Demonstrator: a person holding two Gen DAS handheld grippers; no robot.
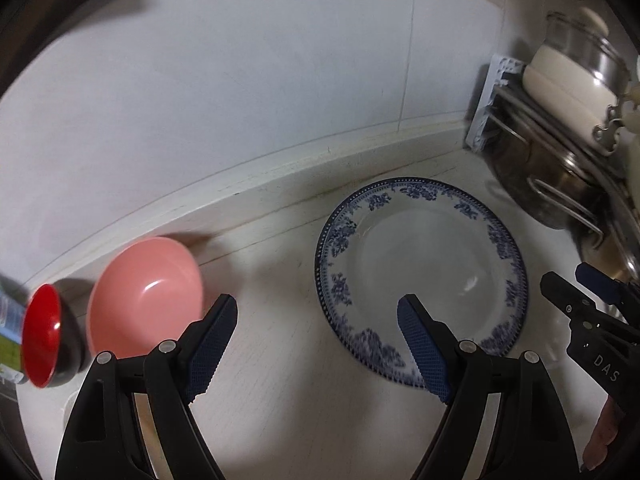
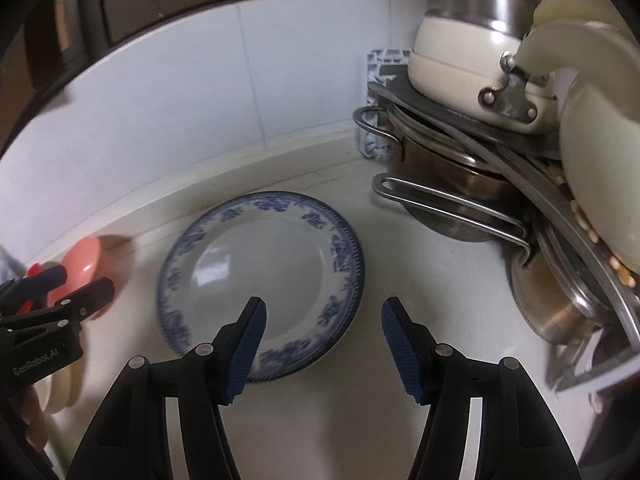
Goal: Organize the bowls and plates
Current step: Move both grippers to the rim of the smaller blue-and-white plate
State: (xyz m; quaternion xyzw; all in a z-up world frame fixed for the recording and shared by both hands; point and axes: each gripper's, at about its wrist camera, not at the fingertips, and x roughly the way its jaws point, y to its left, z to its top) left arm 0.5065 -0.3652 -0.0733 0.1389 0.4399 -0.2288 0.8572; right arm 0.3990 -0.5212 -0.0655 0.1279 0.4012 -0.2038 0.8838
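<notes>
A white plate with a blue floral rim (image 1: pixel 420 276) lies flat on the white counter (image 1: pixel 272 280); it also shows in the right wrist view (image 2: pixel 264 276). A pink bowl (image 1: pixel 146 294) and a red-and-black bowl (image 1: pixel 44 340) sit to its left. My left gripper (image 1: pixel 316 312) is open and empty, between the pink bowl and the plate's near-left rim. My right gripper (image 2: pixel 324 312) is open and empty, over the plate's near-right rim. The right gripper shows at the right edge of the left wrist view (image 1: pixel 576 284). The left gripper shows at the left edge of the right wrist view (image 2: pixel 86 280).
Stacked steel pots (image 2: pixel 452 204) and a cream pot (image 2: pixel 460 60) crowd the right side; they show in the left wrist view too (image 1: pixel 560 184). A white tiled wall (image 1: pixel 240 80) backs the counter. Cream plates (image 2: pixel 64 384) lie at lower left. A bottle (image 1: pixel 10 320) stands at far left.
</notes>
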